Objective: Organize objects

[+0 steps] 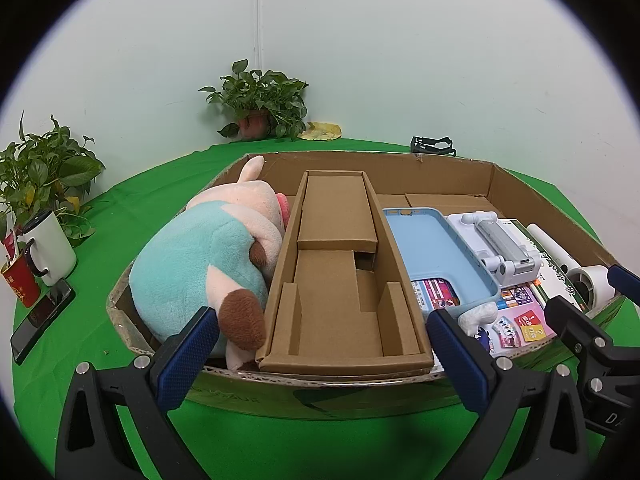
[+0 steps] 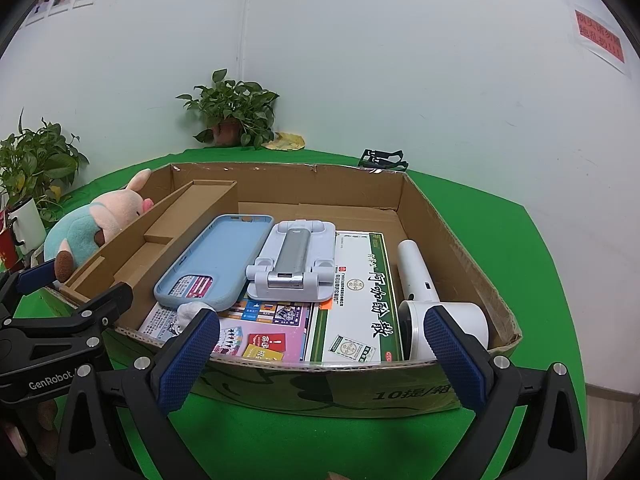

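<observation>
Open cardboard box (image 2: 440, 232) on the green counter (image 2: 500, 248), packed: plush cow (image 1: 200, 264), cardboard insert (image 1: 340, 280), blue phone case (image 2: 216, 260), white stand (image 2: 292, 264), green-white carton (image 2: 360, 296), white handheld device (image 2: 424, 296).

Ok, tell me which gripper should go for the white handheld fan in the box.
Right. The right gripper hangs open at the box's near edge with the white fan just beyond its right finger. The left gripper, also open, faces the cardboard insert and plush.

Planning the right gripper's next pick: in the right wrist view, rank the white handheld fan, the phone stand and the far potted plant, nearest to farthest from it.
1. White handheld fan, by the right finger.
2. Phone stand, mid-box.
3. Potted plant, against the wall.
</observation>
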Tool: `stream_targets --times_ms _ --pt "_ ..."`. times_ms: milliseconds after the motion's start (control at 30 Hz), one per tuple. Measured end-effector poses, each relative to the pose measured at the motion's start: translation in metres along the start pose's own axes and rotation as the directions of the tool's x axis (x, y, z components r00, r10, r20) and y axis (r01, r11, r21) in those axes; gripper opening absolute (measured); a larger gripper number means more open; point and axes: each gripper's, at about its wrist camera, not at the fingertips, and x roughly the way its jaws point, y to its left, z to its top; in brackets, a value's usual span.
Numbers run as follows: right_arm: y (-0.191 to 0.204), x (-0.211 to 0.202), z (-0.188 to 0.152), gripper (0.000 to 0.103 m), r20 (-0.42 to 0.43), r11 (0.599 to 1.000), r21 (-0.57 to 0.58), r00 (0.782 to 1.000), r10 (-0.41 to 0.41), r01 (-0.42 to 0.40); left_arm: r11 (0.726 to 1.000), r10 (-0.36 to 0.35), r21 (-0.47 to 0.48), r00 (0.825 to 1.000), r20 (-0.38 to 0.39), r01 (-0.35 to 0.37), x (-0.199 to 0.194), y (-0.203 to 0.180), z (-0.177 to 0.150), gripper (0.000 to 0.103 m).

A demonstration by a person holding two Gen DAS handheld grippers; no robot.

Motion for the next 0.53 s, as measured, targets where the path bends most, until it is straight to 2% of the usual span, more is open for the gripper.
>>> stream_targets --times_ms 533 --pt "0.0025 0.0024 0.0003 0.103 -0.002 1.0 0.0 1.0 0.002 -0.002 1.0 0.0 0.0 1.0 0.0 0.0 -0.0001 0.0001 0.0 0.103"
